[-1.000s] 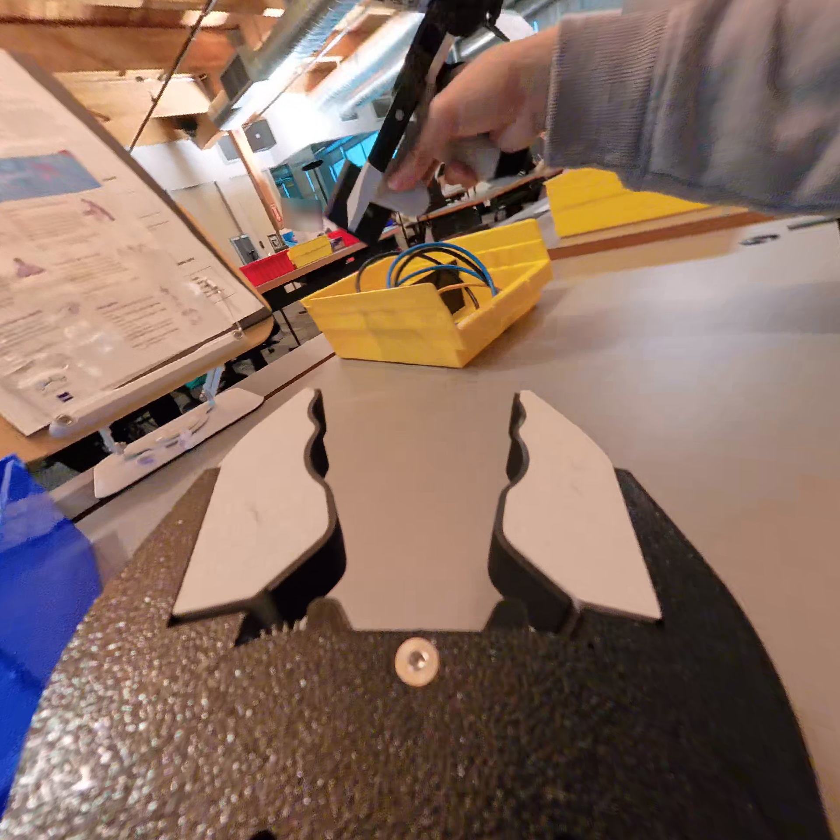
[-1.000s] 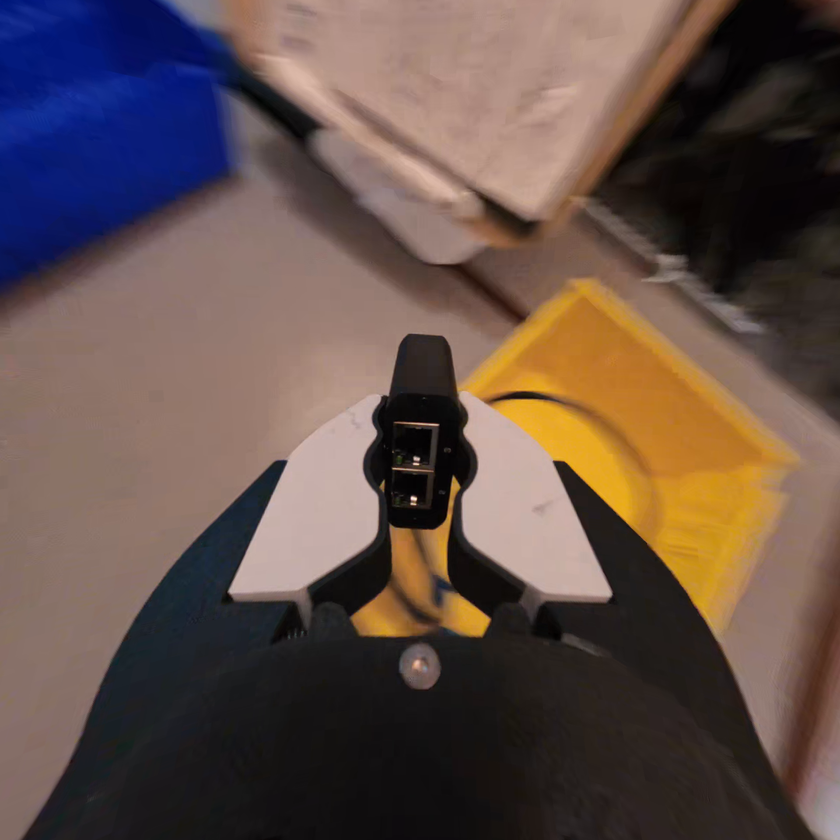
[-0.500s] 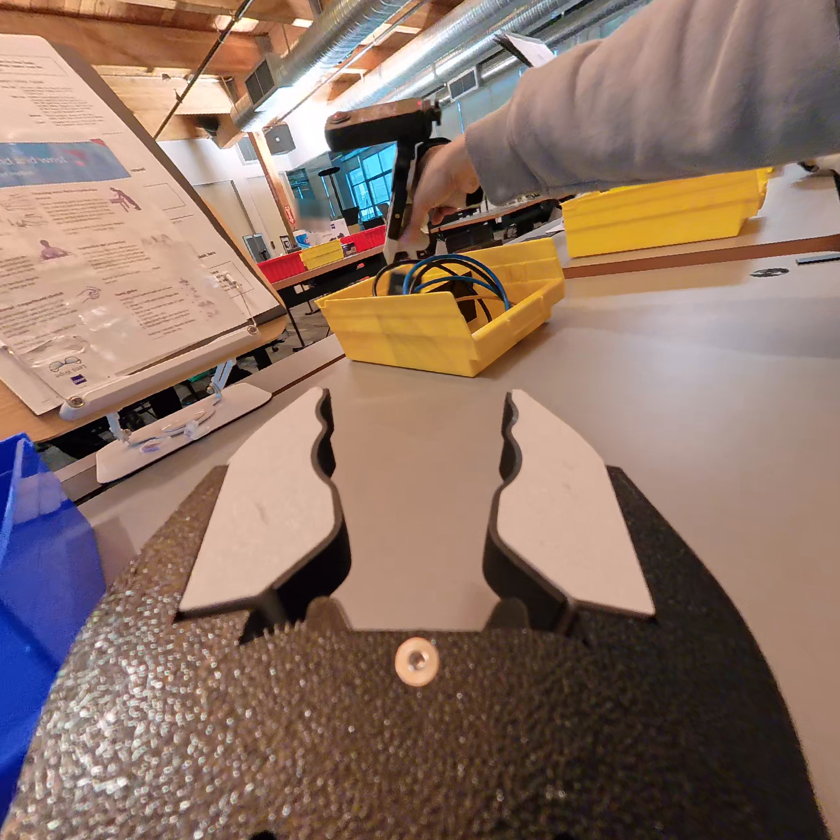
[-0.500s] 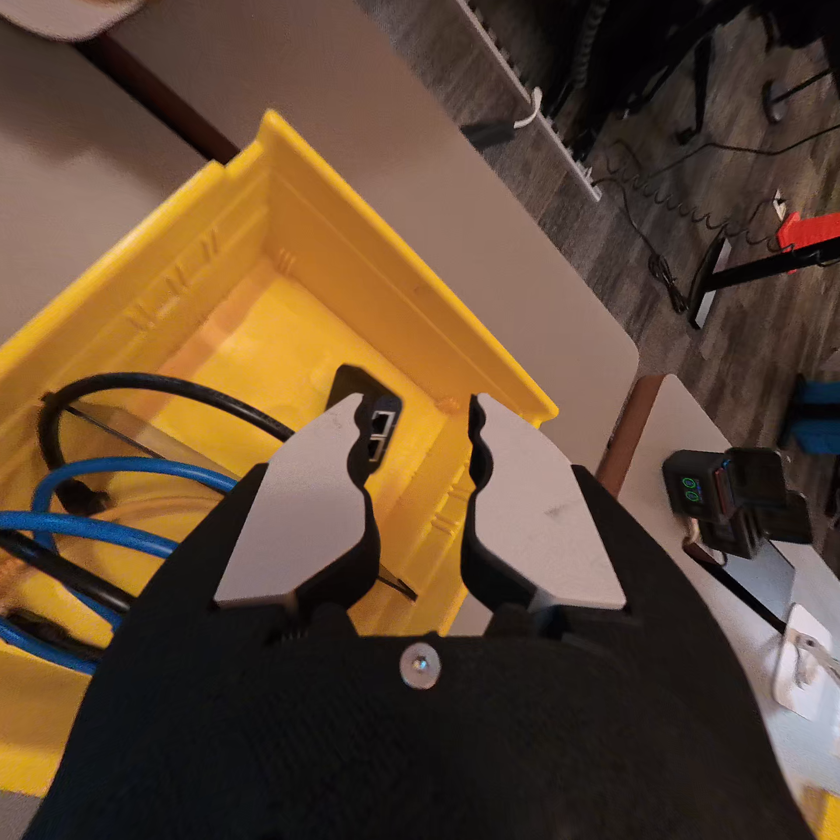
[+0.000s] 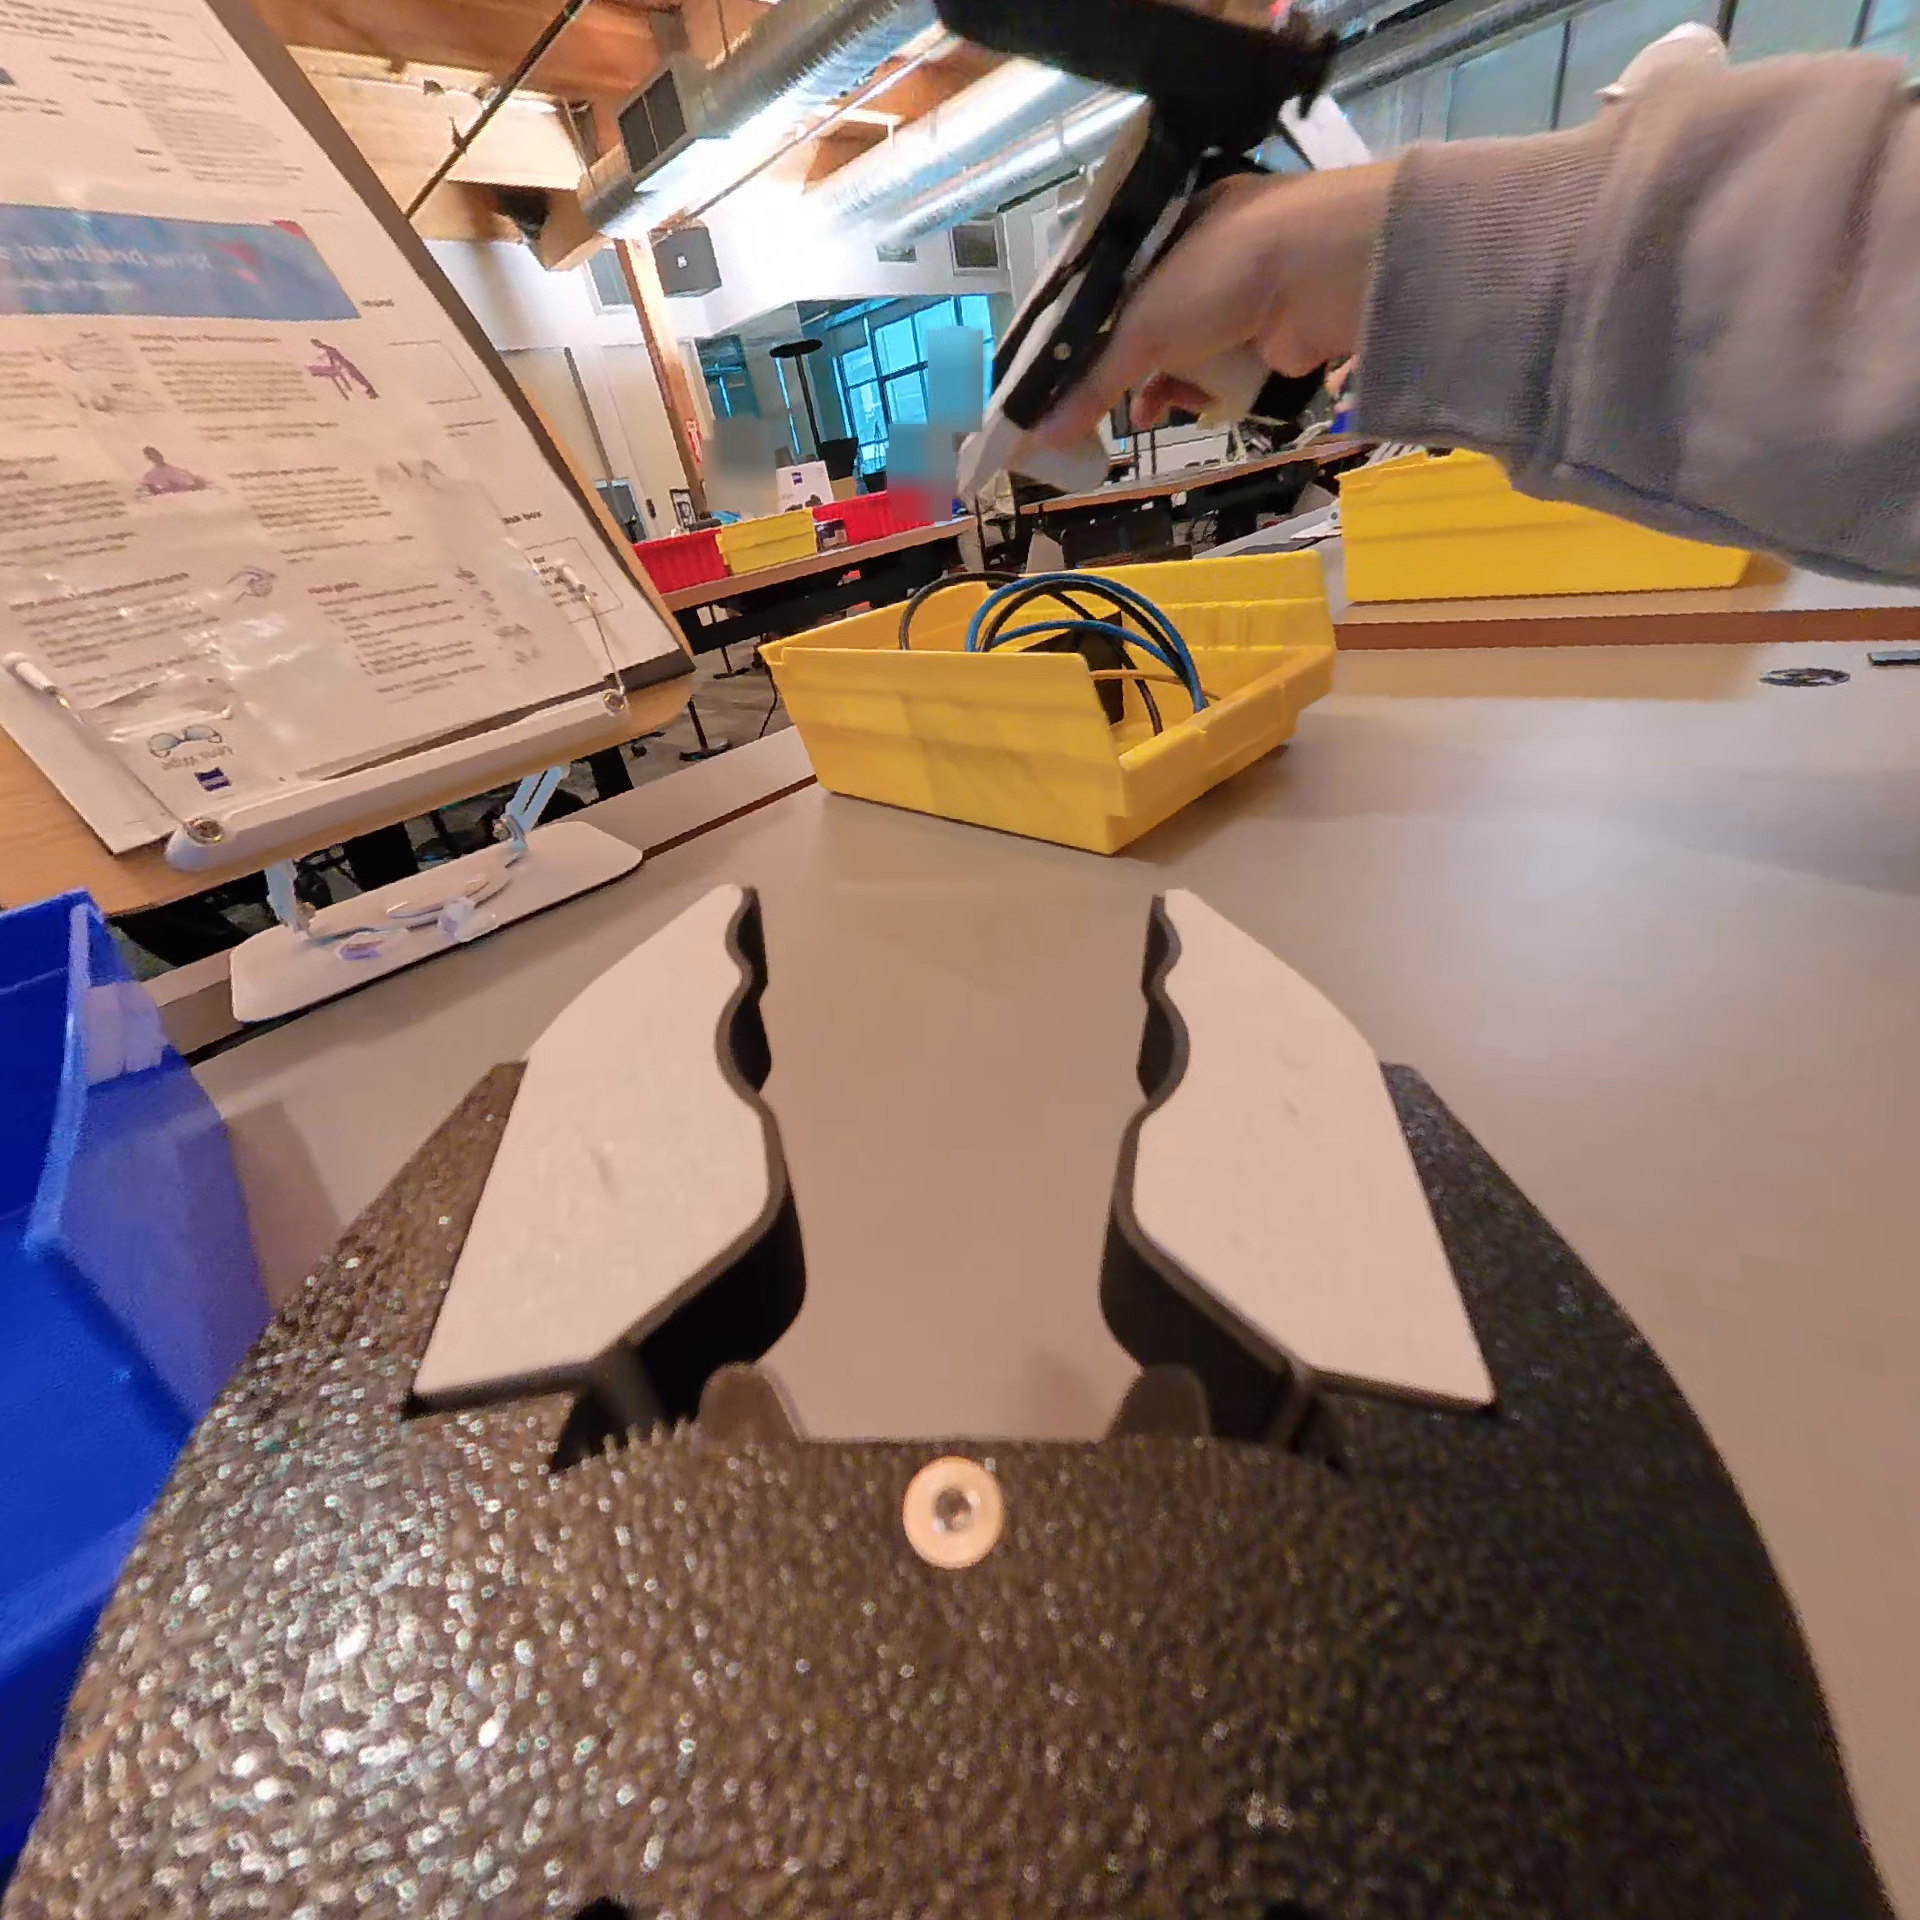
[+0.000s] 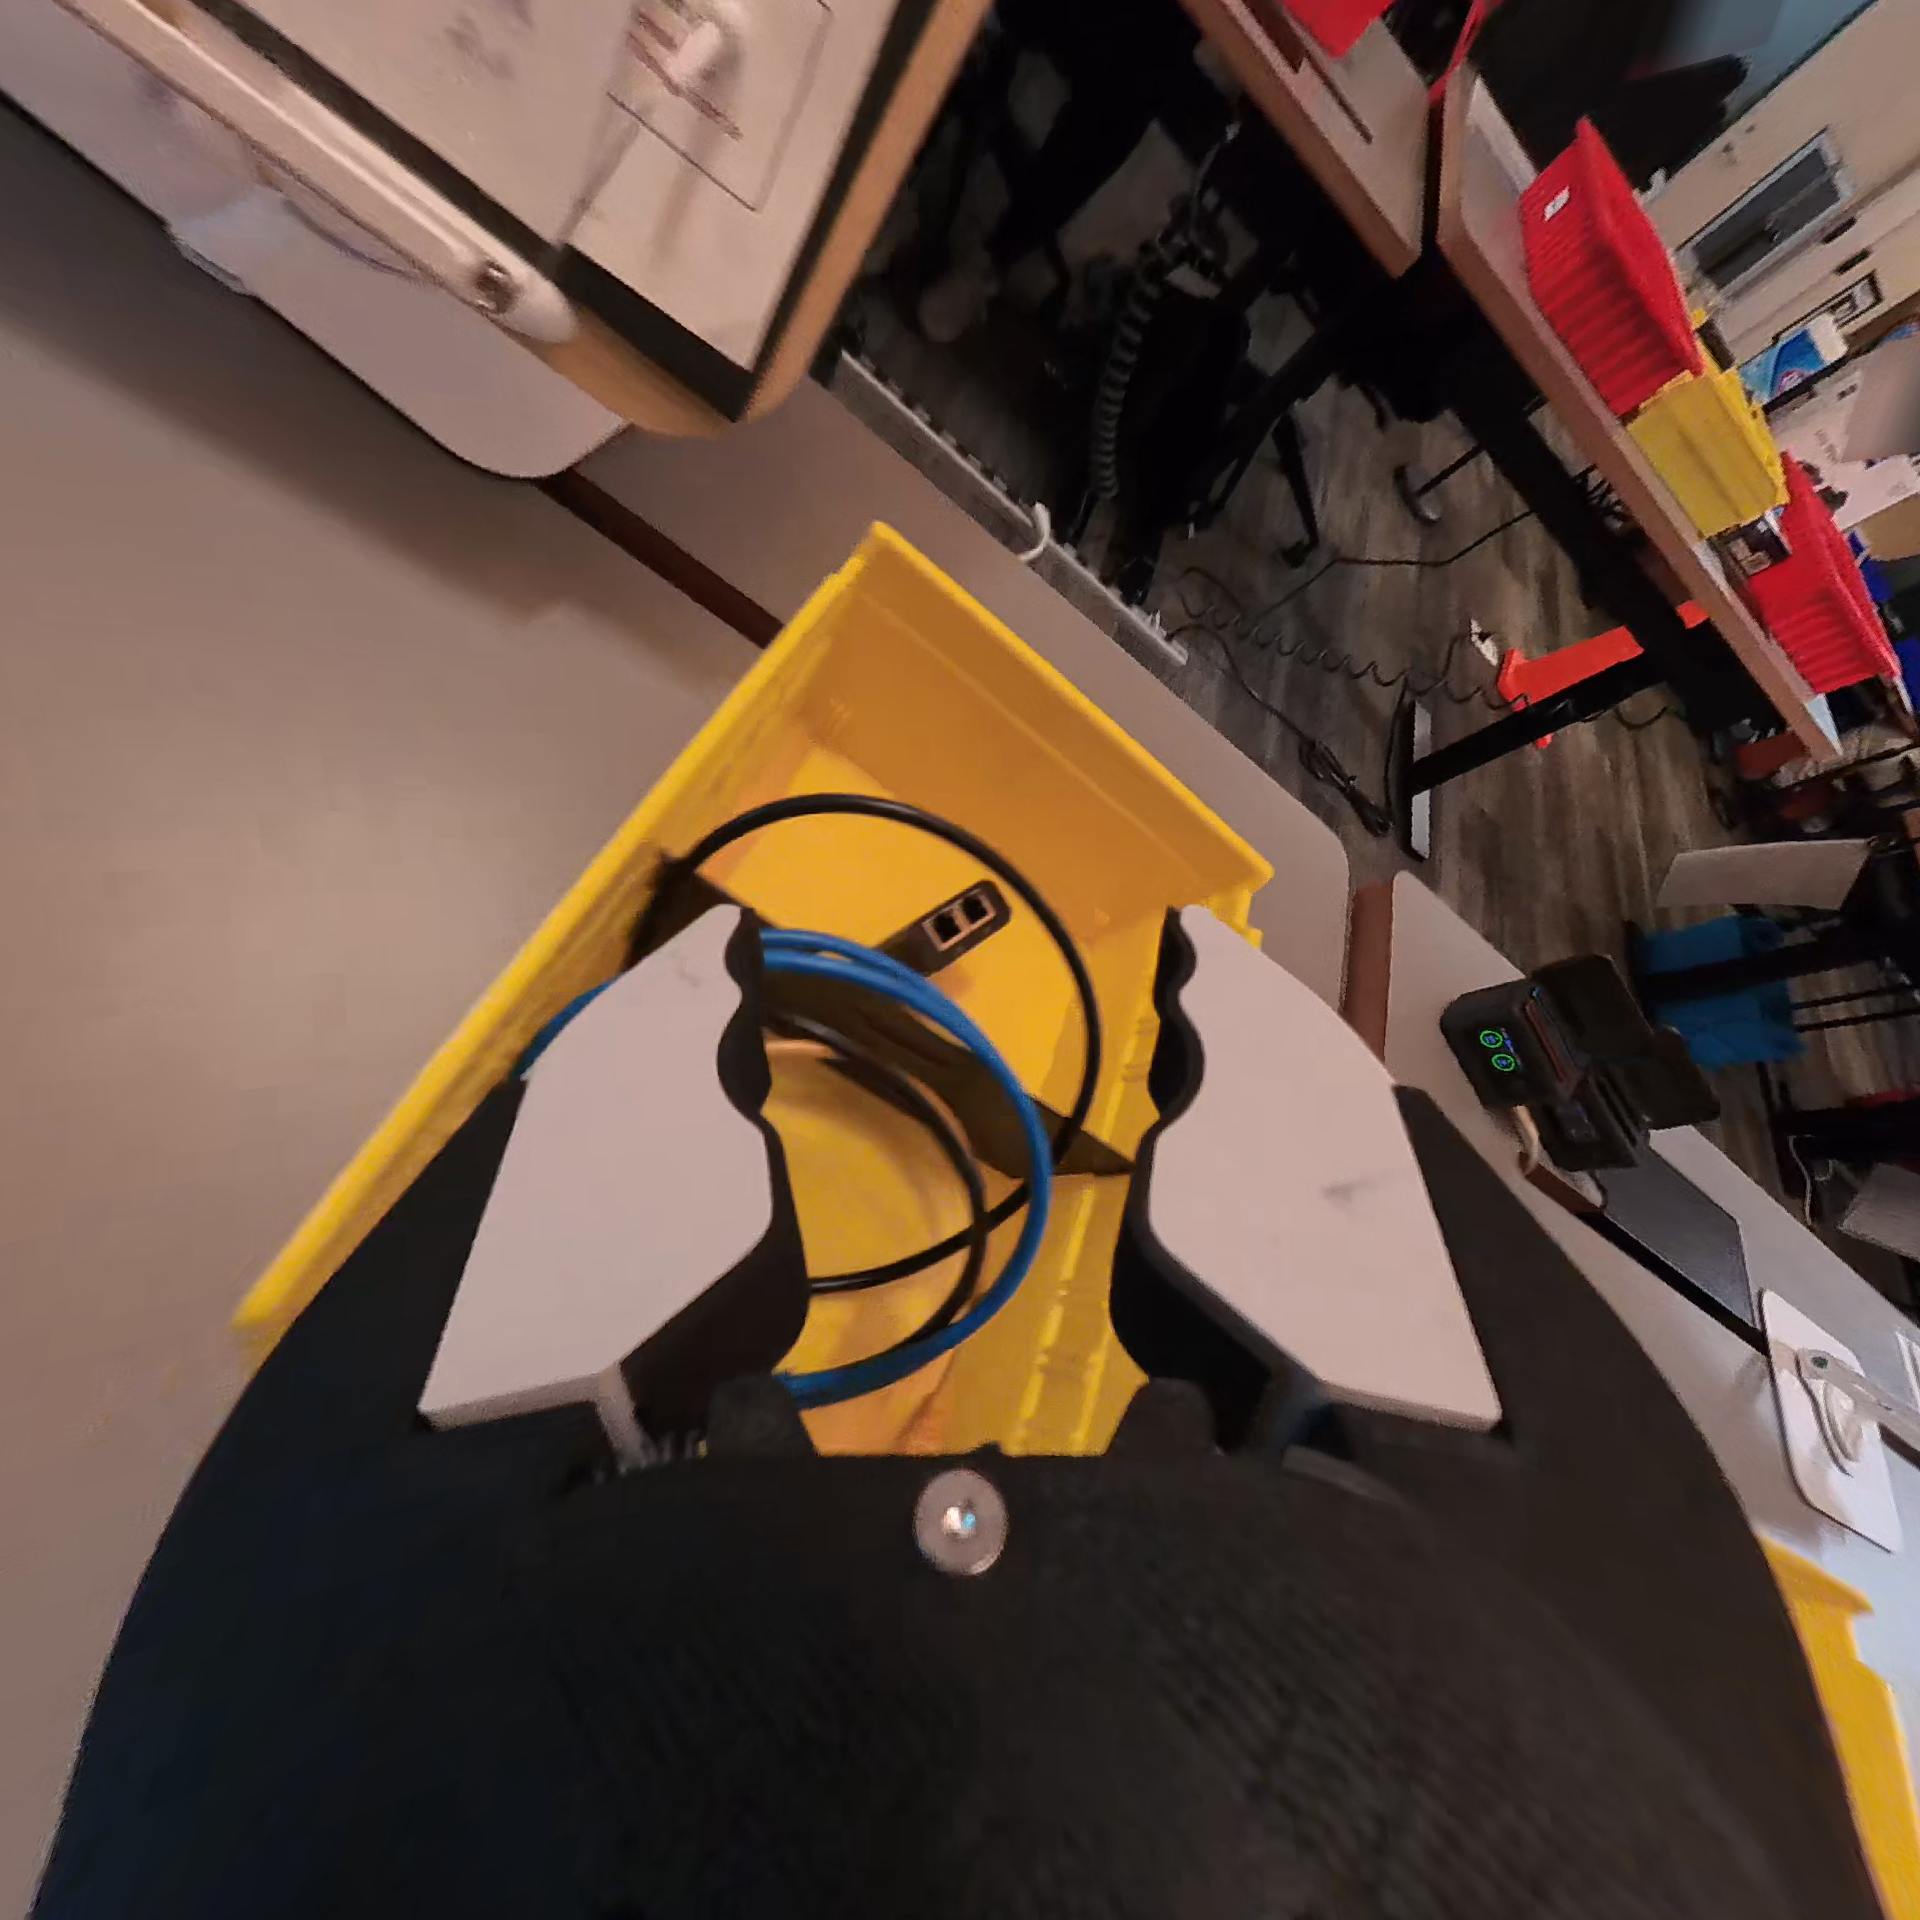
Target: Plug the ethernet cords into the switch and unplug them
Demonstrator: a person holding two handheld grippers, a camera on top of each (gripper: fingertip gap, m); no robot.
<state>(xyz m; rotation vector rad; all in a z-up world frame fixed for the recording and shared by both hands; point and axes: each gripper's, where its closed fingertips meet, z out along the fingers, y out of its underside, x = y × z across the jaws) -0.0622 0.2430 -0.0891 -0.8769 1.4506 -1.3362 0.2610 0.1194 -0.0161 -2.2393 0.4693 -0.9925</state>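
A yellow bin (image 5: 997, 748) stands on the grey table and holds coiled blue and black ethernet cords (image 5: 1081, 623). In the right wrist view the bin (image 6: 935, 707) lies below me, with the blue cord (image 6: 997, 1060), the black cord (image 6: 914, 805) and the small black switch (image 6: 951, 923) lying inside it. My right gripper (image 6: 956, 935) is open and empty above the bin; it also shows in the left wrist view (image 5: 1060, 353), held in a hand. My left gripper (image 5: 951, 914) is open and empty, low over the table, well short of the bin.
A document stand with a printed sheet (image 5: 260, 468) is at the left, its base (image 5: 436, 914) on the table. A blue bin (image 5: 94, 1195) sits at my near left. Another yellow bin (image 5: 1507, 540) is at the far right. A dark device (image 6: 1558, 1070) sits on a neighbouring table.
My right gripper opened and let go of the switch into the yellow bin, then rose and opened wider. My left gripper stayed open and almost still.
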